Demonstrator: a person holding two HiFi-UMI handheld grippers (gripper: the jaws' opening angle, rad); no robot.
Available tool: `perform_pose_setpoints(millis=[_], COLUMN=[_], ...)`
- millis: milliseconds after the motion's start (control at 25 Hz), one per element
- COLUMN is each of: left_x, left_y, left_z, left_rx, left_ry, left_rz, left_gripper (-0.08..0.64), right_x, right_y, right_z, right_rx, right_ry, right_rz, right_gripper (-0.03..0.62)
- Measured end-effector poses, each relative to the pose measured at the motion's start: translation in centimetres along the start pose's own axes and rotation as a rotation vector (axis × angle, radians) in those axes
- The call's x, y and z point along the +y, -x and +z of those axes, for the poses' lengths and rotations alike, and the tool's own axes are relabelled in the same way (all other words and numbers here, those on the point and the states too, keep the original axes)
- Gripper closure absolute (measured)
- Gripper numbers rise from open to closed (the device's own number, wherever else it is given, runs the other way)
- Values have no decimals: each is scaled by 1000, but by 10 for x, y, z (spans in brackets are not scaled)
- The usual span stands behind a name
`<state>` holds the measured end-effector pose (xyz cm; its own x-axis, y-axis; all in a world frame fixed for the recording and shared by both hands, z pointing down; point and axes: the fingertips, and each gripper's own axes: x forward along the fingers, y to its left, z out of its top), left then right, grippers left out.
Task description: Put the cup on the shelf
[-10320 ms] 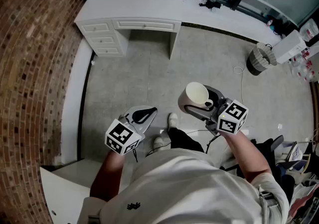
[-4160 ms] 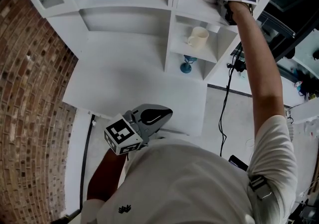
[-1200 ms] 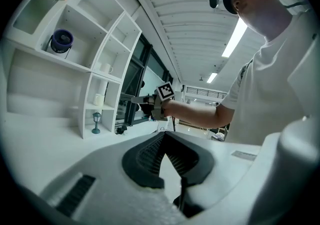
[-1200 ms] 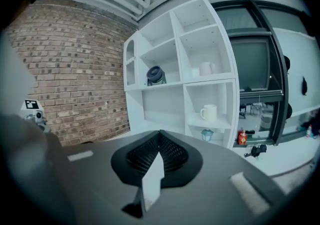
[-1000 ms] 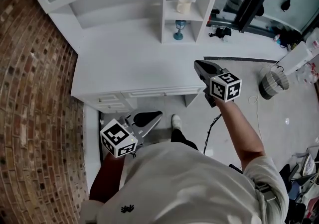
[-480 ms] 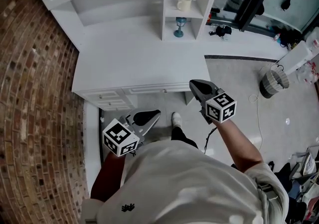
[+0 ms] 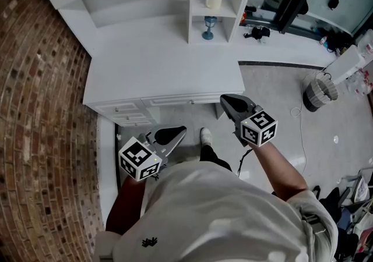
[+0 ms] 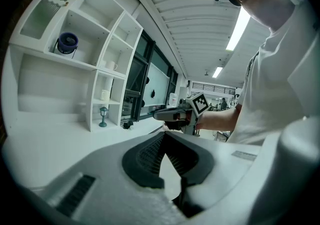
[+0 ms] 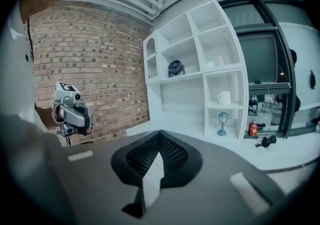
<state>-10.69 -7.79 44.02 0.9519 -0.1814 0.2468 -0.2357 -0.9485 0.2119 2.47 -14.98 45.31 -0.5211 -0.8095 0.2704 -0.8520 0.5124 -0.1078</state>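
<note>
Cup [image 7: 213,0] looks settled on the shelf [image 7: 228,13]. Right gripper [image 7: 226,100] and left gripper [image 7: 179,131] are pinched closed and empty, so keep both clear of the desk [image 7: 157,68].

Head view: light was dim and even, with a soft shadow under the white desk [image 7: 157,63]. The brick wall [image 7: 35,109] was bowed by wide-angle distortion. Both gripper views had black circular edges. Ceiling strip lights [image 8: 239,29] glared white. The left gripper [image 8: 162,136] and right gripper [image 9: 160,133] were soft in the near foreground, and the shelf unit [image 9: 200,69] was sharper.
</note>
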Motion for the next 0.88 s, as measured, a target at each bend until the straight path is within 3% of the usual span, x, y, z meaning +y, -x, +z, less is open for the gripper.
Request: perform_pose_setpoints(millis=[880], left_x=[-1], left_y=[-20], left_z=[-11], left_rx=[22], left_ry=[16], left_rz=[-42], left_gripper=[554], right_x=[16], right_y=[21], right_z=[-27], right_rx=[45], right_ry=[-11], right_rz=[16], right_gripper=[583])
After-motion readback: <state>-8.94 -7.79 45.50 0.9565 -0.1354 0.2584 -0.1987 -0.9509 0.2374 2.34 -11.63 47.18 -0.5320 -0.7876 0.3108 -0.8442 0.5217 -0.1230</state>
